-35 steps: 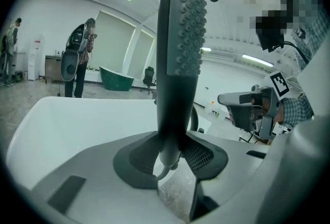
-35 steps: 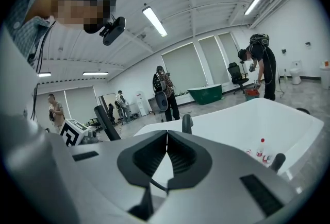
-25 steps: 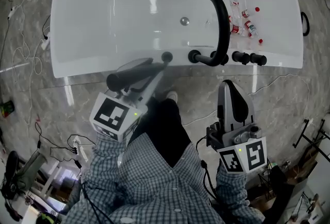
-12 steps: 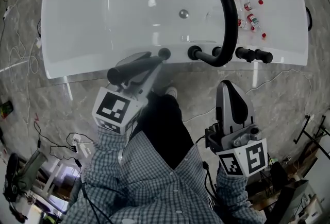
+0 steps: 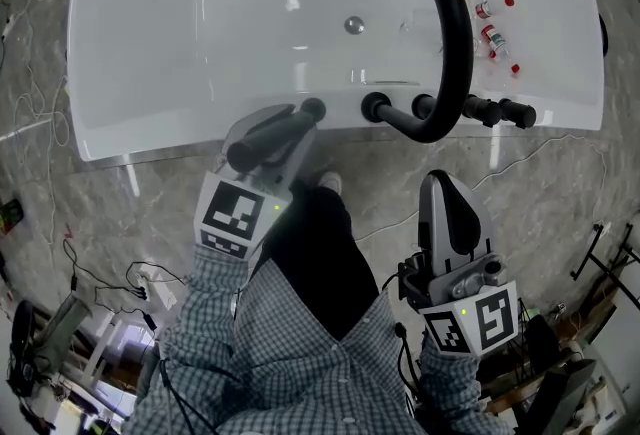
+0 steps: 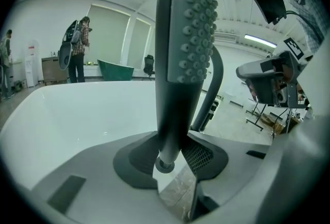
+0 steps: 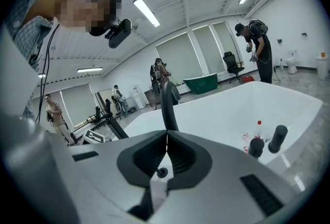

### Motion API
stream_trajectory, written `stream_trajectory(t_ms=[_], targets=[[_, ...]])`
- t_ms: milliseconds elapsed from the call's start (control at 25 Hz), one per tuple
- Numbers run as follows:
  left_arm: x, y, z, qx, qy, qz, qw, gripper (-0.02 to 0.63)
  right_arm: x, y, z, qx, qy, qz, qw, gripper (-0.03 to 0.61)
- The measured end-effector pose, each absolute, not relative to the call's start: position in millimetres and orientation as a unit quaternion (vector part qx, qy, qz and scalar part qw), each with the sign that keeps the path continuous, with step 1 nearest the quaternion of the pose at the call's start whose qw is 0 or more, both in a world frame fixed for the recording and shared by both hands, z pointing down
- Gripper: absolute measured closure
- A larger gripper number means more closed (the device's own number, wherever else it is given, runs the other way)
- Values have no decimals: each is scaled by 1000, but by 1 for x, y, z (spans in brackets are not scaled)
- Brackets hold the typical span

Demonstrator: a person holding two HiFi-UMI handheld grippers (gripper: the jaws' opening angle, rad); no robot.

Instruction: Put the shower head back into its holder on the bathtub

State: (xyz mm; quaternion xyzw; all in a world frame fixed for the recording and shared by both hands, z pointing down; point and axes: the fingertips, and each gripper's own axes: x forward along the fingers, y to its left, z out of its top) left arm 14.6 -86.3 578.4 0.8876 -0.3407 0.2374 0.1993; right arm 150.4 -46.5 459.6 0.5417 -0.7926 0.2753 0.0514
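I am holding the shower head (image 5: 272, 130) in my left gripper (image 5: 303, 120). The gripper is clamped tight on the thin handle end. In the left gripper view the shower head (image 6: 188, 37) is standing up between the jaws, with its bumpy spray side facing right. Its round end is sitting right at the jaw tips.

In the head view that end is hanging just over the near rim of the tub (image 5: 180, 73). It is not in a holder yet. A row of black fittings (image 5: 478, 109) is sitting on the rim to its right, beside the big curved spout (image 5: 452, 33). I cannot tell for sure which one is the holder. I think it is one close to the handle end.

To do this well, I am thinking I should line the handle end up over the hole first. Then I should lower it slowly and straight. I should let go only when it is sitting deep. If I tilt it, it may slip and fall into the tub, where some small bottles (image 5: 490, 35) are lying.

My right gripper (image 5: 452, 185) is squeezed closed on nothing, hanging well back from the tub.
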Motion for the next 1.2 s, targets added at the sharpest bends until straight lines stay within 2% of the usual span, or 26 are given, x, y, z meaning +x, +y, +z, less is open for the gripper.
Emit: stream_trajectory(t_ms=[360, 920, 1200], targets=[[31, -85, 617, 895, -304, 291, 149, 472, 158, -41, 479, 549, -785, 281, 59, 563], [42, -88, 656, 893, -284, 325, 127, 472, 160, -32, 492, 556, -775, 295, 64, 563], [44, -89, 658, 896, -295, 303, 133, 472, 163, -21, 497, 562, -767, 304, 66, 563]])
